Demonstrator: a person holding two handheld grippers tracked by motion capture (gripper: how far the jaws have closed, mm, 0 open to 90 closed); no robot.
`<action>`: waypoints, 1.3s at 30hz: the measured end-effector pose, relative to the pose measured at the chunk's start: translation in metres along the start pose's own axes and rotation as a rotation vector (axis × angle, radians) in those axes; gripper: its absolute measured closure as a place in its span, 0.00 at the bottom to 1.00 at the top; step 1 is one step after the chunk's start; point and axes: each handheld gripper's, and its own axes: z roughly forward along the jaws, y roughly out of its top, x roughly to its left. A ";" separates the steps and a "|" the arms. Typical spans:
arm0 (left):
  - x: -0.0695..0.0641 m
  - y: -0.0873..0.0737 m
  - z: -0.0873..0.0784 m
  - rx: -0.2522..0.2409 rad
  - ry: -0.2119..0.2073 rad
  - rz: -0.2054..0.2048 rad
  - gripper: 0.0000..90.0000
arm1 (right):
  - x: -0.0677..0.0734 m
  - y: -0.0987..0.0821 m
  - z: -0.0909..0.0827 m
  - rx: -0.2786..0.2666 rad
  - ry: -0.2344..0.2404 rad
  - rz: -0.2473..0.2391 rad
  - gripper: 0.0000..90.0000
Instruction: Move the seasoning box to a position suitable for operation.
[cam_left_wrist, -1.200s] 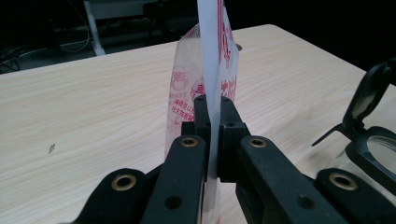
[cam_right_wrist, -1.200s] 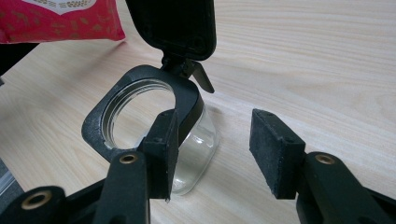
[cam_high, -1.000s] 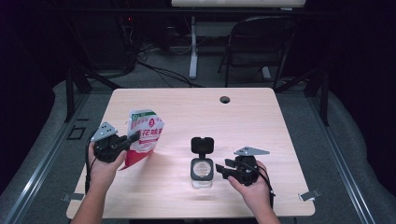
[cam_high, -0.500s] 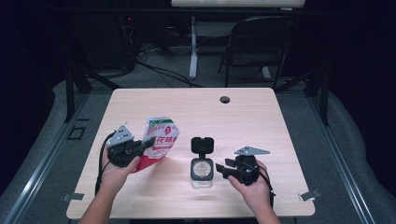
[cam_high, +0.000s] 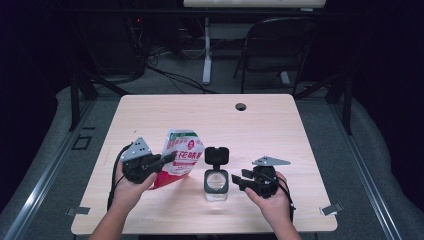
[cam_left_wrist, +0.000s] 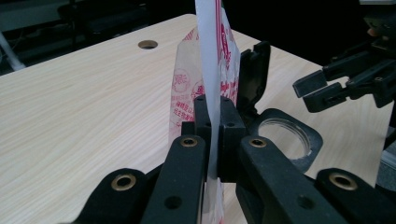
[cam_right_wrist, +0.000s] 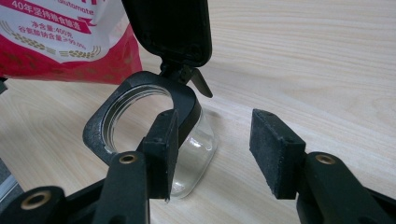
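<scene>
Bag: the left gripper (cam_high: 167, 158) pinches the flat edge of the red and white bag (cam_high: 181, 157), so it hangs tipped toward the jar, likely ready to pour.
Jar: the glass jar (cam_high: 216, 182) stands on the table (cam_high: 280, 130) between both hands, just beside the bag. Its black lid (cam_high: 217, 155) is flipped up.
Inside the jar: it looks empty.
Right gripper (cam_high: 239, 180): its jaws are spread apart beside the jar, gripping nothing, maybe to steady it.
</scene>
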 end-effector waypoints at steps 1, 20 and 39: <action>-0.001 0.000 0.001 -0.002 -0.010 -0.003 1.00 | 0.000 0.000 0.000 -0.001 0.000 0.001 0.58; 0.007 -0.026 0.005 0.054 -0.113 -0.088 0.99 | 0.010 0.020 -0.007 -0.046 0.054 -0.039 0.58; 0.001 -0.065 0.009 0.143 -0.117 -0.152 0.98 | 0.050 0.046 0.012 -0.014 0.219 -0.144 0.56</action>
